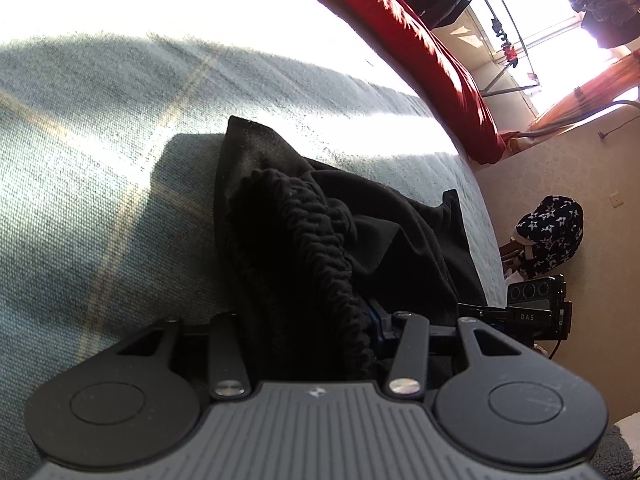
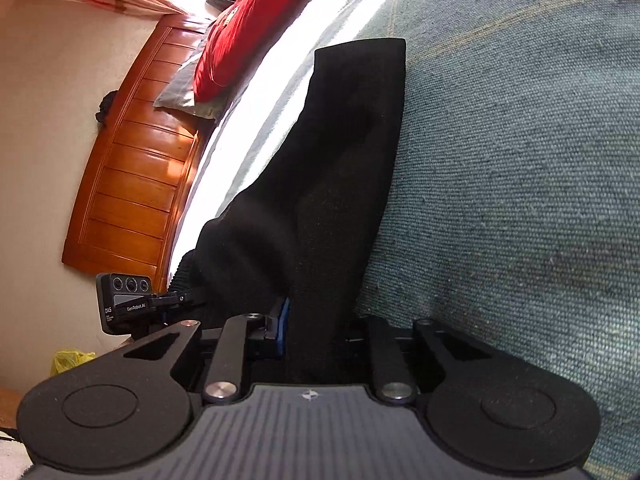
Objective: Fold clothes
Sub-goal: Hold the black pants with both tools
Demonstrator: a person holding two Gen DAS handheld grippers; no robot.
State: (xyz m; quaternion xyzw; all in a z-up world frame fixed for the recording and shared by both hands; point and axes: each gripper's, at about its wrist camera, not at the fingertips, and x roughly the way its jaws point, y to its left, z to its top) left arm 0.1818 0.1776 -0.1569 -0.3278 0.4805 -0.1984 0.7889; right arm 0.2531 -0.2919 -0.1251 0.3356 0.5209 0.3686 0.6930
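Here the black soft-cloth garment (image 2: pixel 344 184) lies on the grey-green woven bed cover (image 2: pixel 520 184). In the right wrist view its long axis runs away from the camera and a little to the right, ending in a straight hem at the far end. In the left wrist view its ribbed elastic waistband (image 1: pixel 320 248) runs away from the camera.

The right gripper (image 2: pixel 308 320) is closed on a fold of this garment, beside one blue pad (image 2: pixel 282 328). The left gripper (image 1: pixel 320 332) stands about half closed, with the thick waistband bunched between its fingers, so it grips the cloth.

Further out a red quilt (image 1: pixel 440 52) lies on the bed, near an orange wooden headboard (image 2: pixel 132 184).
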